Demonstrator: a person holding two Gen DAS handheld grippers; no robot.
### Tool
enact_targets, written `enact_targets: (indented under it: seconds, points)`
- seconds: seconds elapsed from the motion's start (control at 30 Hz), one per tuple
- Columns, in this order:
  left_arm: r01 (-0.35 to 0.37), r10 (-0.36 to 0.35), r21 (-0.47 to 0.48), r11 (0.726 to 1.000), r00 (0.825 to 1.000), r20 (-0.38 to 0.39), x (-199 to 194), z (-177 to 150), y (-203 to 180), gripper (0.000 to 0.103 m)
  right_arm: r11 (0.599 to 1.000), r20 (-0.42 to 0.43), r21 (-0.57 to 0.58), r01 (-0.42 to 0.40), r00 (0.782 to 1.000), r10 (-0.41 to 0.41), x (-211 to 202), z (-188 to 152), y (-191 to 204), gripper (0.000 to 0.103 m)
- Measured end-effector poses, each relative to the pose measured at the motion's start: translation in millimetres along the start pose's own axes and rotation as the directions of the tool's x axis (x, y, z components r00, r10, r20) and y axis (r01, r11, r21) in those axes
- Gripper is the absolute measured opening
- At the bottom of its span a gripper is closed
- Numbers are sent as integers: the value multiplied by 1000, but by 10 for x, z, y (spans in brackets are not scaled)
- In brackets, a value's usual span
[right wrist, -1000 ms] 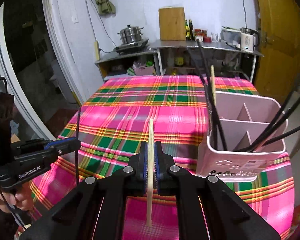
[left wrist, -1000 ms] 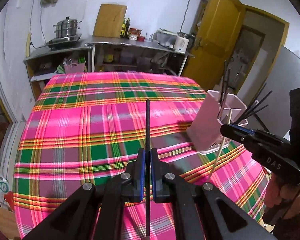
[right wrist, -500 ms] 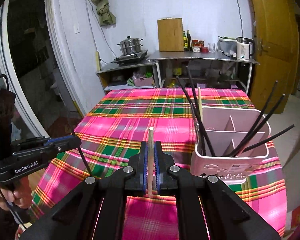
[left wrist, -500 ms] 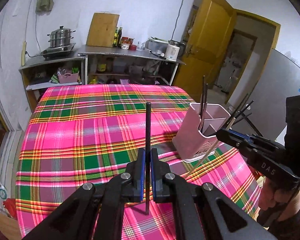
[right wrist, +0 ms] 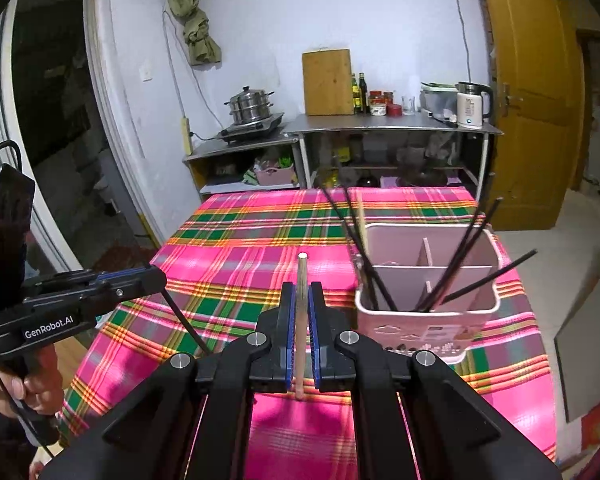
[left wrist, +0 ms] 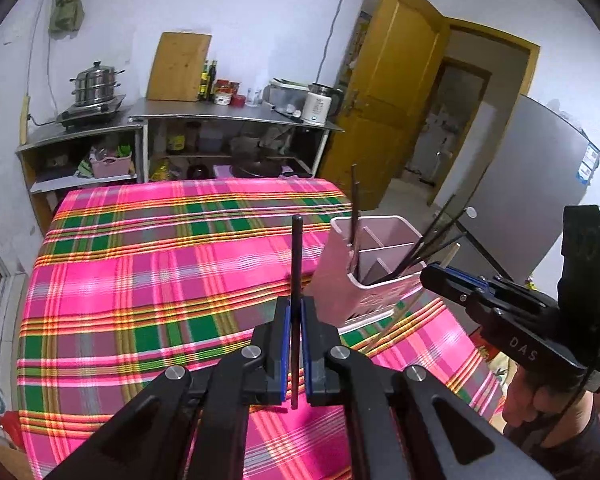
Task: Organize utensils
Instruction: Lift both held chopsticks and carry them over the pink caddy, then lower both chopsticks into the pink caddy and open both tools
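Observation:
A pink divided utensil holder [left wrist: 376, 268] [right wrist: 428, 292] stands on the right part of the plaid-covered table [left wrist: 148, 280] [right wrist: 240, 256], with several black chopsticks and a wooden one in it. My left gripper [left wrist: 295, 344] is shut on a black chopstick [left wrist: 296, 276], held upright above the cloth, left of the holder. My right gripper [right wrist: 301, 340] is shut on a wooden chopstick [right wrist: 301, 300], held upright above the cloth, in front and left of the holder. Each gripper shows in the other's view, the right one [left wrist: 440, 280] and the left one [right wrist: 152, 280].
A steel counter [right wrist: 392, 124] at the back wall carries a steamer pot [right wrist: 250, 106], a cutting board [right wrist: 327, 82], bottles and a kettle [right wrist: 472, 104]. A yellow door [left wrist: 392, 92] stands open at the right. A grey panel [left wrist: 532, 184] leans right of the table.
Both grippers have pulled back and up from the holder with their chopsticks still held, so the holder and table look smaller and farther away.

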State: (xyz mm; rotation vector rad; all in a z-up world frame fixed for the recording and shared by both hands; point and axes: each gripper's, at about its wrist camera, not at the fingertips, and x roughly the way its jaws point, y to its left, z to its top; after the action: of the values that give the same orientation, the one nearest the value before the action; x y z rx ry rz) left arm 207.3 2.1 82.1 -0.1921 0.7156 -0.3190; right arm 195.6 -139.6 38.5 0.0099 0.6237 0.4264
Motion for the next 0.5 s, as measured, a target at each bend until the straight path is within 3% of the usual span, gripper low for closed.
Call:
enact_targets:
  seconds: [0.5]
  points:
    - [117,-118,27,993,992,53,125,555,-512,5,996,99,44,75,992,-79,-350,327,-384,6]
